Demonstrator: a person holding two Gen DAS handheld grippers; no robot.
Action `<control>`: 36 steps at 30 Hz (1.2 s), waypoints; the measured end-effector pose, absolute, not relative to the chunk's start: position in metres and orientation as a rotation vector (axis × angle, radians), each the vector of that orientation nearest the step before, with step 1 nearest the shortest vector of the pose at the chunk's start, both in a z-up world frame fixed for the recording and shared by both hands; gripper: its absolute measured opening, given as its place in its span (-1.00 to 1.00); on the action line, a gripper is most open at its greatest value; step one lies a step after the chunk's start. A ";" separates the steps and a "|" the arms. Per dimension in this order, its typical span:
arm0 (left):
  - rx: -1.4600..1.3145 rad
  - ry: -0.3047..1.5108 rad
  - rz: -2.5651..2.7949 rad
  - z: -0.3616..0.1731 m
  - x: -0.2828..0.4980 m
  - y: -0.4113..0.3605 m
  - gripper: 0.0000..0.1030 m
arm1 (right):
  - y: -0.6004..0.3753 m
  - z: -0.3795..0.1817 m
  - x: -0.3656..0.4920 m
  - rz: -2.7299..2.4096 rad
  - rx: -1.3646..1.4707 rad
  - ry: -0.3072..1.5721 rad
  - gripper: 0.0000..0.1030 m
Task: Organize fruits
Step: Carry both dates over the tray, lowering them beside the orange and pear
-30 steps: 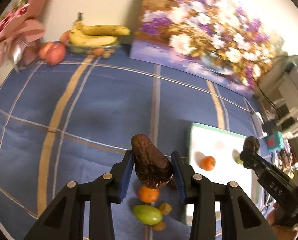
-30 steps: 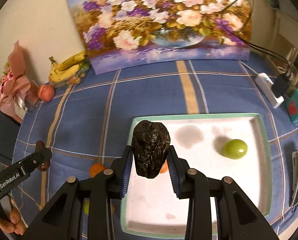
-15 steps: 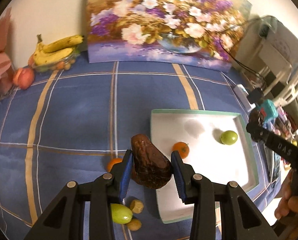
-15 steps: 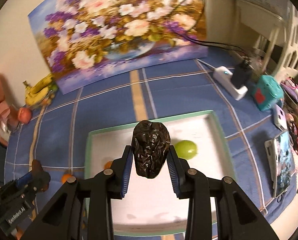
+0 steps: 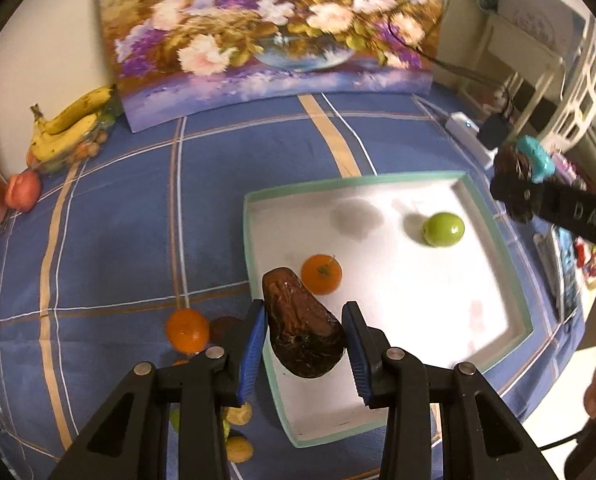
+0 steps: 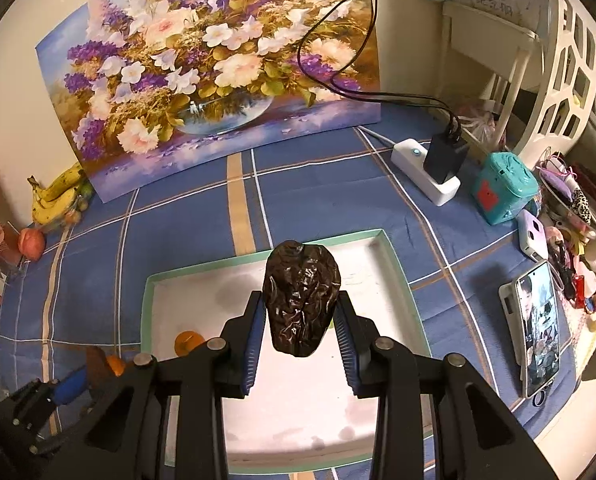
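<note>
My left gripper (image 5: 304, 314) is shut on a brown wrinkled date (image 5: 302, 336), which hangs over the near left rim of the white tray (image 5: 246, 240). An orange (image 5: 321, 274) and a green fruit (image 5: 443, 229) lie in the tray. Another orange (image 5: 187, 330) and some small yellowish fruits (image 5: 237, 414) lie on the cloth left of the tray. My right gripper (image 6: 300, 312) is shut on a darker wrinkled date (image 6: 302, 280) above the tray's (image 6: 147, 300) middle. In the left wrist view that gripper (image 5: 514, 184) shows over the tray's far right corner.
A flower painting (image 5: 265, 40) leans on the back wall. Bananas (image 5: 73, 120) and a peach (image 5: 22, 191) sit at the far left. To the right are a power strip with a charger (image 6: 426, 176), a teal box (image 6: 502, 188), a phone (image 6: 534, 324) and clutter.
Both grippers moved right with their dates still held. The left one went from over the loose fruits to the tray's left rim. The right one shifted further across the tray.
</note>
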State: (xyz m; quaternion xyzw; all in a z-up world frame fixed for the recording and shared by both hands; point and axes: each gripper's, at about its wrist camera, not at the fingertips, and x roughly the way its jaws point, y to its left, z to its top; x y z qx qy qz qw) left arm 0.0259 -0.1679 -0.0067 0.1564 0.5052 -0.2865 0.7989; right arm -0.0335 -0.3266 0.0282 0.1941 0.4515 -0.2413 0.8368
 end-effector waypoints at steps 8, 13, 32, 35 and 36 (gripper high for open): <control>0.430 1.098 -0.602 -0.033 0.018 -0.187 -0.21 | -0.332 0.019 -0.033 -0.510 0.417 0.985 -0.30; 0.437 1.125 -0.609 -0.045 0.016 -0.192 -0.21 | -0.336 0.010 -0.032 -0.516 0.423 1.019 -0.30; 0.440 1.206 -0.597 -0.077 0.019 -0.198 -0.21 | -0.339 -0.044 -0.019 -0.520 0.405 1.213 -0.30; 0.434 1.218 -0.600 -0.080 0.021 -0.199 -0.21 | -0.340 -0.051 -0.018 -0.521 0.402 1.232 -0.30; 0.431 1.222 -0.601 -0.081 0.021 -0.199 -0.21 | -0.340 -0.053 -0.018 -0.519 0.405 1.238 -0.30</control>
